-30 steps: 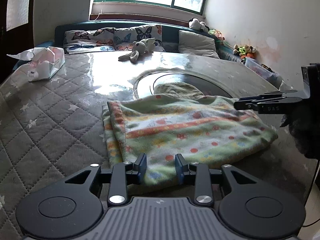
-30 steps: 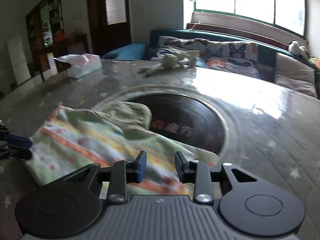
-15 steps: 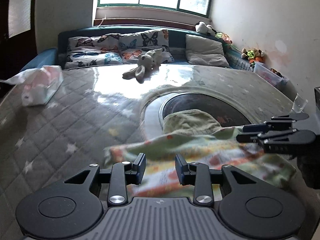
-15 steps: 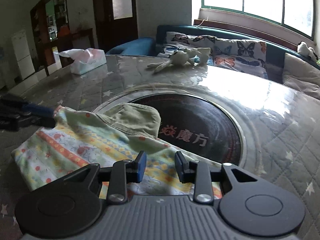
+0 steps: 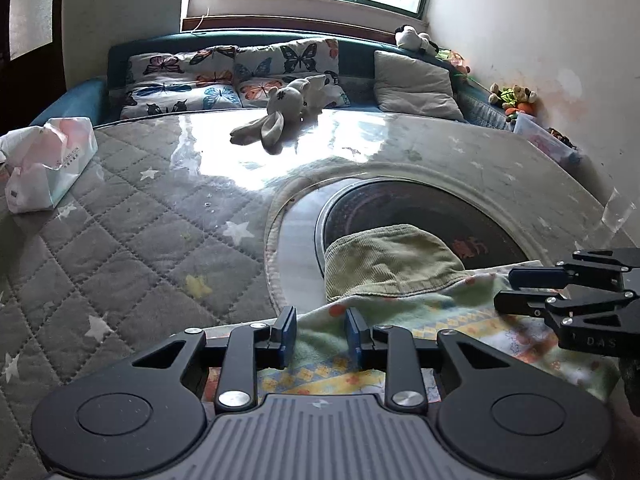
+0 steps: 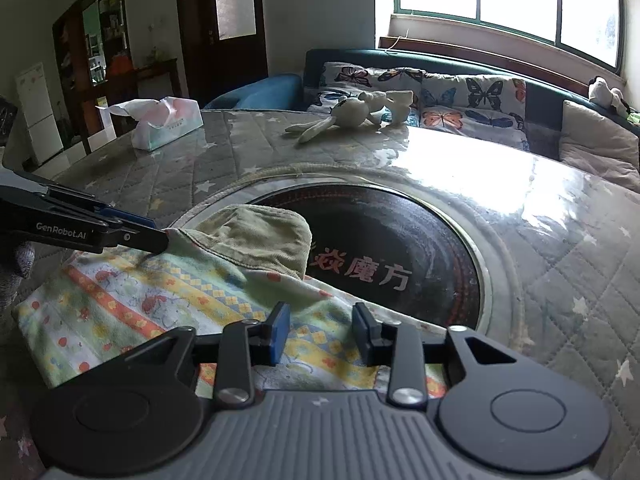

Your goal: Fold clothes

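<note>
So the patterned garment [image 6: 160, 312] is lying on the counter [image 5: 132, 216], folded over, with its green collar bit [image 5: 392, 264] flopped onto the dark round inset [image 6: 404, 232] at about 12 o'clock from both claws. Its long axis runs 9-to-3 across my views, so each claw sits at one end of the near edge.

Left claw [image 5: 320, 334] — jaws closing, cloth sitting right between them, but I can't see the pads pressing on it yet, so I wouldn't call it a grip. In the right-hand view its tips are right at the garment's 9 o'clock corner.

Right claw [image 6: 322, 330] — jaws opening, fabric in the gap but not pinched as far as I can tell.

My read: the next fold goes along that long axis, and neither claw is clearly nearer — they're at opposite ends. Plush bunny [image 5: 276, 120] and tissue pack [image 5: 48, 164] are well clear.
</note>
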The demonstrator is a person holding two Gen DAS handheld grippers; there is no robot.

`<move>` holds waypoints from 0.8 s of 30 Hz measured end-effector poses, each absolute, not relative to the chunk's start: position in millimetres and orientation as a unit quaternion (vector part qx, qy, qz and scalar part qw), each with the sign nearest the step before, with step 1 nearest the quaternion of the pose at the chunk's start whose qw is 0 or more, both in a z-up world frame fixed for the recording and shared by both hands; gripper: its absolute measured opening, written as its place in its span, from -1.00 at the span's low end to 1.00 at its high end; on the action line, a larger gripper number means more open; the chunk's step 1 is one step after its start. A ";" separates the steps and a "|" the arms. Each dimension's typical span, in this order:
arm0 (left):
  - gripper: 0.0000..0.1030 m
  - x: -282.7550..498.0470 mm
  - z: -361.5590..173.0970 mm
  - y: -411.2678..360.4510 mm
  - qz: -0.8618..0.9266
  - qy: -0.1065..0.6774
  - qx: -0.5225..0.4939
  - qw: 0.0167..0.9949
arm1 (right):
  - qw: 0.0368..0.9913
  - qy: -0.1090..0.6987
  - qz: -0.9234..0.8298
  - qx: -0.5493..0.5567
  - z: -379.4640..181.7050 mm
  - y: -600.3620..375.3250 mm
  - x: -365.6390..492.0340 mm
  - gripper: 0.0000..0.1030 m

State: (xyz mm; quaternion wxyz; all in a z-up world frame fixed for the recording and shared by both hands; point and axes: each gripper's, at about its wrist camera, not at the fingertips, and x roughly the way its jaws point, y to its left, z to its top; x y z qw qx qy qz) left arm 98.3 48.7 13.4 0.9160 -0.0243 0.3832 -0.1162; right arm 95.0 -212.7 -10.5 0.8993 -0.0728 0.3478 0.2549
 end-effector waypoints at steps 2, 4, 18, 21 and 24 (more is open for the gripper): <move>-0.39 93.8 15.8 48.8 -0.113 0.380 -0.024 0.918 | 0.900 0.345 0.256 -0.072 -8.8 -212.4 92.0 -0.08; -0.35 88.6 17.9 49.4 -0.111 0.378 -0.024 0.919 | 0.901 0.342 0.259 -0.072 -7.1 -211.5 87.0 0.02; 0.19 43.8 29.0 62.7 -0.081 0.352 -0.039 0.932 | 0.899 0.325 0.280 -0.093 -0.3 -201.2 39.9 0.48; 0.39 32.6 29.2 66.0 -0.072 0.345 -0.041 0.935 | 0.898 0.322 0.283 -0.097 0.7 -199.7 30.1 0.59; 0.42 20.8 28.5 69.3 -0.064 0.339 -0.043 0.938 | 0.897 0.322 0.288 -0.100 0.3 -198.4 23.0 0.63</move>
